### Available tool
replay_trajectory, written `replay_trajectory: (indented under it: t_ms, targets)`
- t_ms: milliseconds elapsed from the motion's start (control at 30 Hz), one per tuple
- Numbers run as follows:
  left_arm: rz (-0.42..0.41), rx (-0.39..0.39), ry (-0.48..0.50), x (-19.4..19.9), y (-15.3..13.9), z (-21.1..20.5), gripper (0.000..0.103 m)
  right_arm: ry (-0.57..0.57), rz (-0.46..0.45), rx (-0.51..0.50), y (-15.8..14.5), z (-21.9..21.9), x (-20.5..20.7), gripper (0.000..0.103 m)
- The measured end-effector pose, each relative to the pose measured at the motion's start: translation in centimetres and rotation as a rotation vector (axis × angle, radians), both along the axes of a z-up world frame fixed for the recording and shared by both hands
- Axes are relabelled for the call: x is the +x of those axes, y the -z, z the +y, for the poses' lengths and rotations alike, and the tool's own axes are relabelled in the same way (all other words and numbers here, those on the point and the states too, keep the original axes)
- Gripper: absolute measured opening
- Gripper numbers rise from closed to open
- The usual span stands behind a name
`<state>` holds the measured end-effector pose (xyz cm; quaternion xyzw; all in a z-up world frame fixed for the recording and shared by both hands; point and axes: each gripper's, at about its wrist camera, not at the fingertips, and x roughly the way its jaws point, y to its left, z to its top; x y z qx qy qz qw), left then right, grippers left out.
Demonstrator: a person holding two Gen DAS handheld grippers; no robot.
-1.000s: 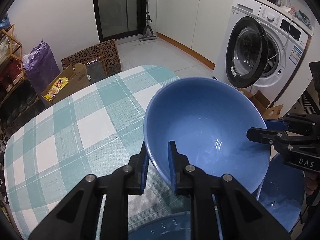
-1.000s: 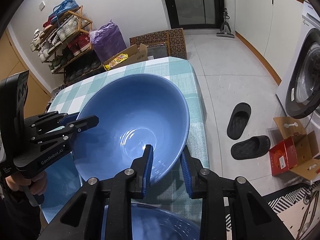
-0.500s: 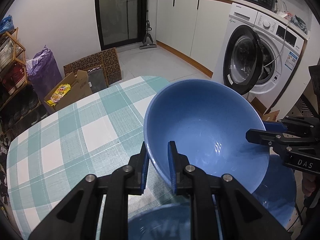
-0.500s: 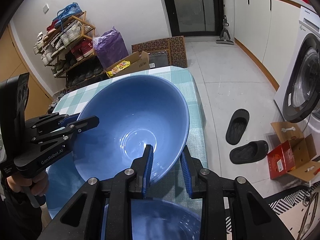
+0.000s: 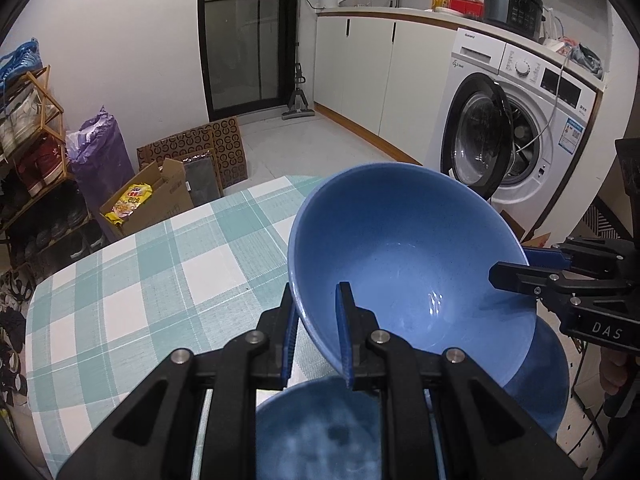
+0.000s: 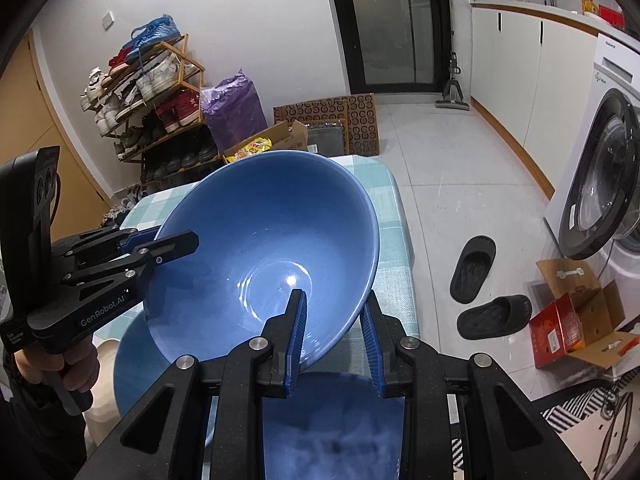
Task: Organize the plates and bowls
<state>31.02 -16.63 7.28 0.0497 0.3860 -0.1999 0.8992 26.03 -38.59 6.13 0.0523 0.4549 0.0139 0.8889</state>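
1. Centre frame in both views, the blue bowl (image 5: 404,264) hangs tilted in the air above the checked table (image 5: 132,280).
2. Left gripper (image 5: 318,324) and right gripper (image 6: 332,332) each pinch its rim, on opposite sides, jaws nearly closed.
3. Below lie two more blue bowls (image 5: 540,384), one blurred at the bottom edge.
4. Stacking looks under way; this bowl is not yet set down.

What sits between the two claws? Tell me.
The big blue bowl. The left claw pinches its near rim and the right claw grips the far rim, shown in the left wrist view.
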Motion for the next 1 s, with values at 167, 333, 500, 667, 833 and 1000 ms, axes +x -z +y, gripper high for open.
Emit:
replay_trajectory:
  t_ms: [167, 333, 500, 667, 833, 1000]
  targets:
    - [-0.023, -0.006, -0.006, -1.3, -0.8, 0.5, 0.016, -0.010, -0.022, -0.006, -1.2, 0.9, -1.3, 0.028]
    - [-0.043, -0.013, -0.014, -2.8, -1.5, 1.2, 0.016, -0.023, -0.036, -0.011, -2.3, 1.9, -2.7, 0.028]
    - [-0.057, -0.019, -0.029, -4.2, -1.9, 2.2, 0.016, -0.043, -0.050, -0.014, -3.0, 3.0, -3.9, 0.028]
    - [-0.068, -0.028, -0.047, -5.6, -2.0, 3.5, 0.016, -0.065, -0.064, -0.023, -3.6, 4.5, -4.9, 0.028]
    - [-0.076, -0.037, -0.066, -6.9, -2.0, 4.7, 0.016, -0.090, -0.072, -0.030, -3.8, 6.2, -6.1, 0.028]
    - [-0.085, -0.037, -0.085, -8.1, -2.0, 5.7, 0.016, -0.110, -0.075, -0.030, -3.7, 7.8, -6.9, 0.028]
